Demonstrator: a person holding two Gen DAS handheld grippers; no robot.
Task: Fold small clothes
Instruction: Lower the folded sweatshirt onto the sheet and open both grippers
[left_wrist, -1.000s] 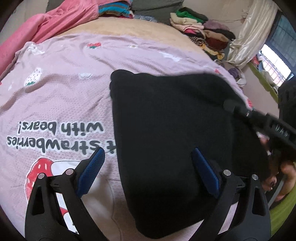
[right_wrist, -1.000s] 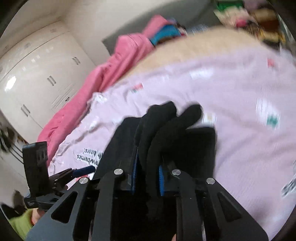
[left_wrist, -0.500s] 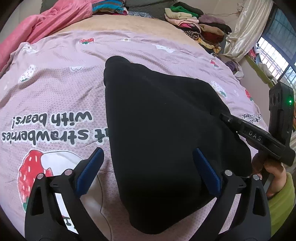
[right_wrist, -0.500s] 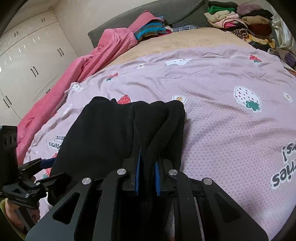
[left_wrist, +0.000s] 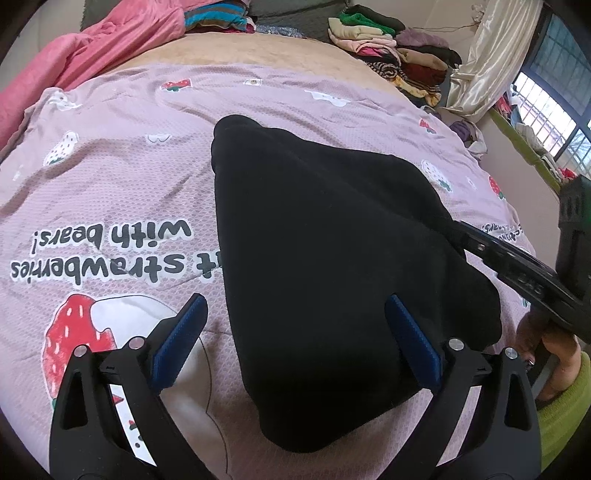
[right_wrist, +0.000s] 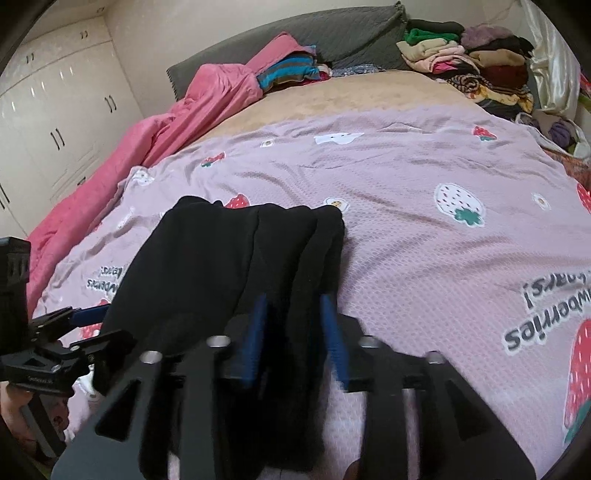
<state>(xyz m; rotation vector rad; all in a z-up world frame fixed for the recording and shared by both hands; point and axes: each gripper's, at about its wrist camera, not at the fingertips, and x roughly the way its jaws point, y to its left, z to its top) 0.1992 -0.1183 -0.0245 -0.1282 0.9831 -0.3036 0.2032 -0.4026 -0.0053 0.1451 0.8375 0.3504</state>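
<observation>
A black garment (left_wrist: 325, 258) lies folded on the pink strawberry-print sheet (left_wrist: 110, 166). My left gripper (left_wrist: 295, 306) is open just above it, one blue pad over the sheet and the other over the cloth, gripping nothing. In the right wrist view the garment (right_wrist: 207, 266) has its layered right edge running between the blue pads (right_wrist: 258, 317) of my right gripper (right_wrist: 293, 310). Those jaws are opening and the pads stand off the fabric. The right gripper (left_wrist: 461, 230) reaches the garment's right edge in the left wrist view. The left gripper (right_wrist: 96, 325) shows at the left of the right wrist view.
A pink blanket (right_wrist: 166, 133) is bunched along the bed's left side. Piles of folded clothes (right_wrist: 472, 66) sit at the head on the right, beside a grey headboard (right_wrist: 332, 33). White wardrobes (right_wrist: 55, 122) stand to the left; a curtain (left_wrist: 487, 62) and window are on the right.
My right gripper has come down with the garment's edge, laid it on the bed, and its jaws have parted from the fabric. The left gripper has stayed open and almost still.
</observation>
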